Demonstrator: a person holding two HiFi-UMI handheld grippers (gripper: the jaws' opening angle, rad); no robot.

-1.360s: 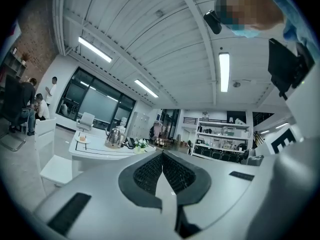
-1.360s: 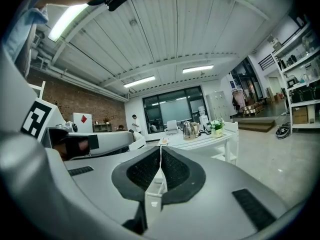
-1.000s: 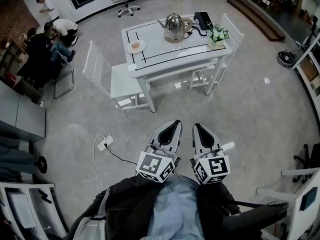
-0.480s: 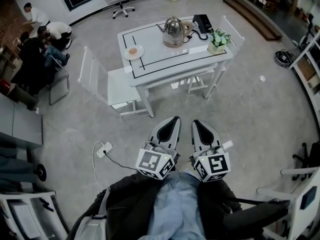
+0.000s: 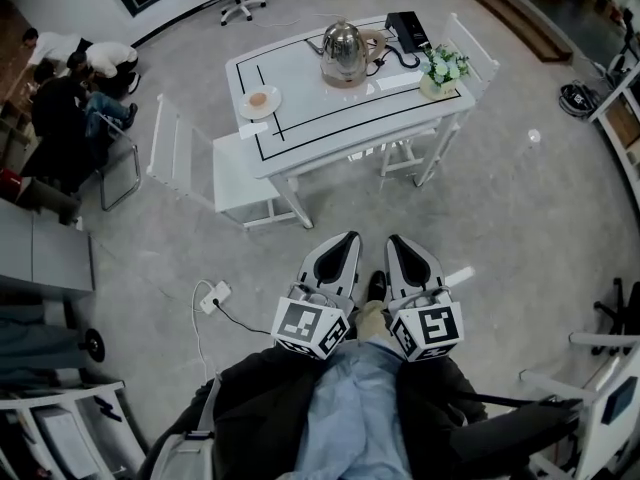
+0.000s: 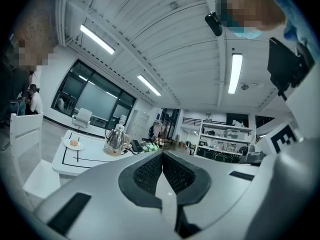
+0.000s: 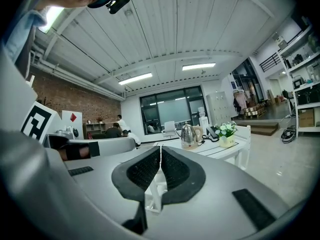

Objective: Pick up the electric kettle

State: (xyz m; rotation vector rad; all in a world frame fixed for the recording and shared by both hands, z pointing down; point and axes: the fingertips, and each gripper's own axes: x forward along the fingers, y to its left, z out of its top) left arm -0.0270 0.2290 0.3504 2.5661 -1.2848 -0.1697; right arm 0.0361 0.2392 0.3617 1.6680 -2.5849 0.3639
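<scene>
A shiny steel electric kettle [image 5: 342, 53] stands on the far part of a white table [image 5: 330, 118], some way ahead of me; it also shows small in the left gripper view [image 6: 115, 141] and the right gripper view [image 7: 188, 135]. Both grippers are held side by side close to my body, well short of the table. My left gripper [image 5: 347, 242] is shut with nothing in it. Beside it my right gripper [image 5: 394, 243] is shut and empty too.
On the table are a plate with a small bun [image 5: 259, 101], a black base or phone [image 5: 406, 30] and a flower pot [image 5: 441, 71]. White chairs [image 5: 205, 163] stand at both table ends. A power strip and cable [image 5: 214, 295] lie on the floor at left. People [image 5: 62, 73] sit at far left.
The table and kettle have drawn a little nearer and shifted left in the head view as I walk toward them. A shoe now shows between the grippers. Both grippers stay shut.
</scene>
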